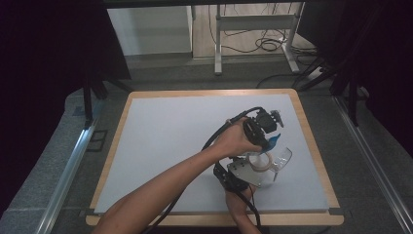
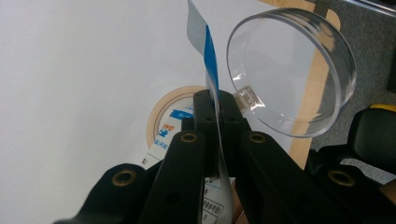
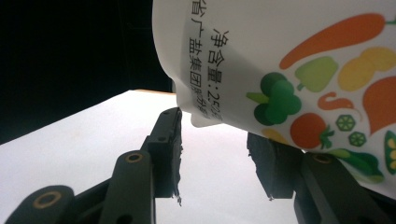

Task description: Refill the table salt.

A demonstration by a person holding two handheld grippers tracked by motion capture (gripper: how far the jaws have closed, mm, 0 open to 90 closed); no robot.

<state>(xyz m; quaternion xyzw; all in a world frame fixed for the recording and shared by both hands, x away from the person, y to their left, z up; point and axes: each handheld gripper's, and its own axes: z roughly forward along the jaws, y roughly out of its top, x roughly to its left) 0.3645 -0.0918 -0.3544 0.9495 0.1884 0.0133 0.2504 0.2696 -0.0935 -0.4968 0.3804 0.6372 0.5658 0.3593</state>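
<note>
Jaws of the left gripper (image 2: 217,105) pinch the blue-and-white strip (image 2: 208,56) just beside the clear lid (image 2: 299,46), while the right gripper (image 3: 215,154) holds the salt tub (image 3: 289,60) between half-wide jaws.

The high view is dim at its sides and corners, where black curtains take the light, while the white rectangular board with a wooden rim (image 1: 160,141) is lit evenly from above. Shadows there are short and soft. In the left gripper view the clear round plastic lid (image 2: 292,70) carries small glare on its rim. Both gripper views show their own black jaws slightly out of focus.
</note>
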